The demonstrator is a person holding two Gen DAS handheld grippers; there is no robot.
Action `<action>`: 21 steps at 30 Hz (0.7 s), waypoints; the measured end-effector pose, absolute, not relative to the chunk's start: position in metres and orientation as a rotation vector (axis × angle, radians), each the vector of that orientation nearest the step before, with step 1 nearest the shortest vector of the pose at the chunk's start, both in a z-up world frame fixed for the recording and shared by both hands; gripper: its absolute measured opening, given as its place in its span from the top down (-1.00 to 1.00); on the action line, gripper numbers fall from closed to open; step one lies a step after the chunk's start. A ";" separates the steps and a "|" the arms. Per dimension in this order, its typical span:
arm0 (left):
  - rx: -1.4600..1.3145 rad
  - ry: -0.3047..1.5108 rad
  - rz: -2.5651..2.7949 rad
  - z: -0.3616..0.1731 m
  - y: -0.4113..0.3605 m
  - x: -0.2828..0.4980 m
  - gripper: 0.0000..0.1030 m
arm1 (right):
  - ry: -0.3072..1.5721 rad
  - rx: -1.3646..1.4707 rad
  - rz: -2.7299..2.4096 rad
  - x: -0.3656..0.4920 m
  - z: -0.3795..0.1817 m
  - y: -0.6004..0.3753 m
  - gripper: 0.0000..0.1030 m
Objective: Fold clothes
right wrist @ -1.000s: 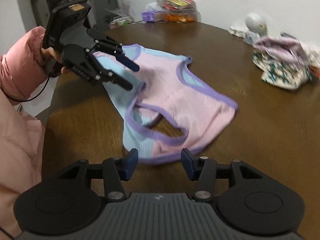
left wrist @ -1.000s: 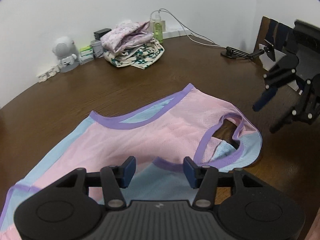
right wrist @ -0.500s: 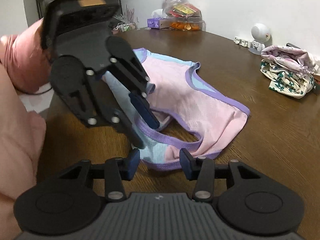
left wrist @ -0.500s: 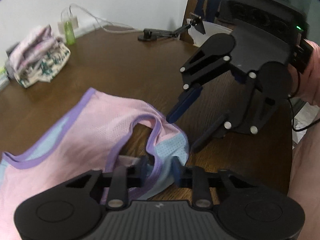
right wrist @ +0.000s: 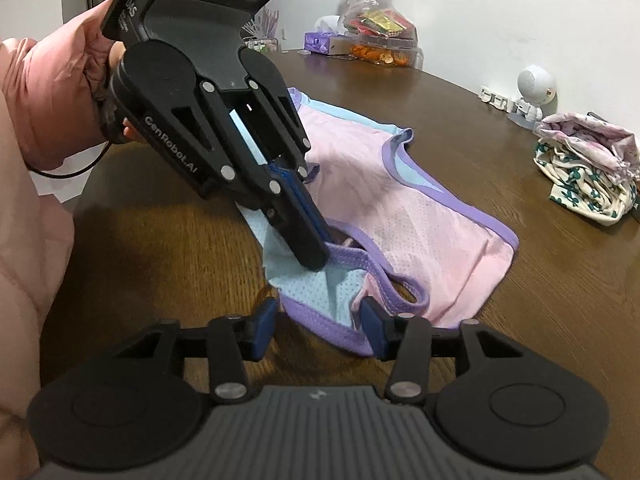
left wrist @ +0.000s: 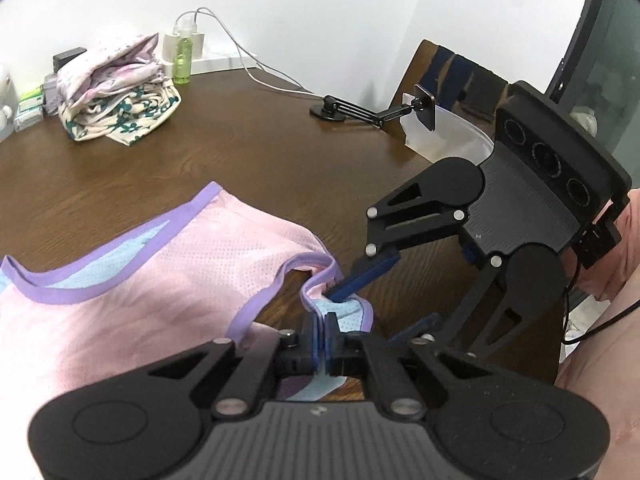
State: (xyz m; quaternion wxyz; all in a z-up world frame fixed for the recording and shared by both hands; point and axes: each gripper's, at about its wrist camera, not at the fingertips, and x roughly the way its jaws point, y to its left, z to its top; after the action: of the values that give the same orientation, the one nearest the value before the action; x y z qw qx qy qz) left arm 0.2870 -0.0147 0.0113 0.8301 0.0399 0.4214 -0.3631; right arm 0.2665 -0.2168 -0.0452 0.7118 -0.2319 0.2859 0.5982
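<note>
A: Left wrist view. Left gripper [left wrist: 323,338], frame bottom centre: jaws pressed together on the blue-and-purple strap edge of the pink vest [left wrist: 132,280], which lies flat on the brown table [left wrist: 240,152], lower left. Right gripper [left wrist: 380,306] at right, jaws spread, upper finger touching the strap loop.

B: Right wrist view. Right gripper [right wrist: 318,322] spread, straddling the vest [right wrist: 400,200] hem, frame bottom centre. Only here: a hand [right wrist: 100,76] in a pink sleeve, upper left, and flowers at top. Left gripper [right wrist: 314,254] body reads "GenRobot.AI" and "DAS".

A: Only here: phone mount [left wrist: 376,110], upper right. Folded pile [left wrist: 116,92], upper left.
</note>
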 end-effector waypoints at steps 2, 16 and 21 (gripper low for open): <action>0.066 0.884 -0.767 0.013 -0.011 0.286 0.90 | 0.661 -0.465 1.346 0.275 -0.041 -0.218 0.86; 0.068 0.770 -0.580 0.038 0.051 0.262 0.48 | 1.049 -0.001 1.430 0.375 -0.029 -0.218 0.88; 0.049 0.785 -0.565 0.022 0.051 0.262 0.39 | 1.158 -0.010 1.359 0.387 -0.054 -0.216 0.87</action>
State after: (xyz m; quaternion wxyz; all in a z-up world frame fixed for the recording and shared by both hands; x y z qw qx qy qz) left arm 0.2616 0.0515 0.0221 0.8850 0.0235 0.3775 -0.2715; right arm 0.3873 -0.2160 -0.0542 0.6271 -0.0043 0.5051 0.5929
